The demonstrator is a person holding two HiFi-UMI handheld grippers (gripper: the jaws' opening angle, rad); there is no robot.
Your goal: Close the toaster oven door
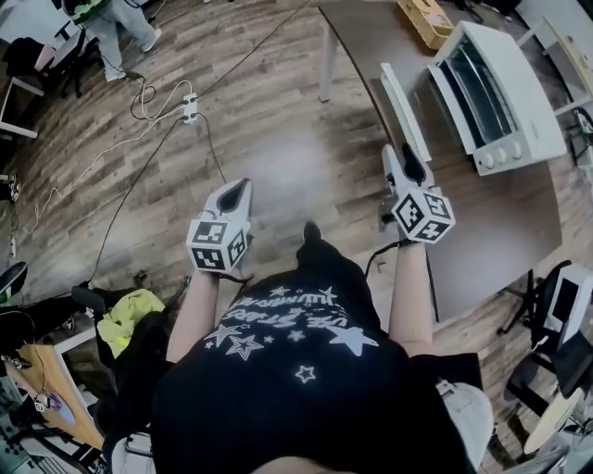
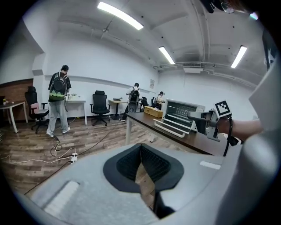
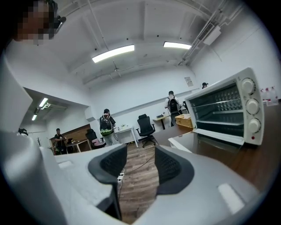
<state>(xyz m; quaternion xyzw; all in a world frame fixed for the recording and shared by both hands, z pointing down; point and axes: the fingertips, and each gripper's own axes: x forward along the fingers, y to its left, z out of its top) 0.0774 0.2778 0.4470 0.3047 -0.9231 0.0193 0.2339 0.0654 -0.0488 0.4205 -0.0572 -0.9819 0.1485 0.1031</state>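
Since the toaster oven point(image 1: 505, 97) is what the task concerns, I record it first: it stands on the brown table point(image 1: 500, 222), toward the far side, its mouth facing the table's left edge. Its door point(image 1: 405, 111) is down, lying flat out from the oven and reaching to that edge, so the racks inside are exposed. The right gripper point(image 1: 408, 167) hangs over the table's near left edge, just short of the door's near end; I cannot tell from the head view whether it touches. In its own view the jaws stand well apart, with only wooden floor showing in the gap, and the door lies off to their right. The left gripper point(image 1: 236, 192) is well apart from the table, out over the floor point(image 1: 259, 120); its jaws meet at the tips with nothing caught in them. A yellow box point(image 1: 426, 18) sits on the table beyond the oven. Cables point(image 1: 139, 102) trail across the floor.
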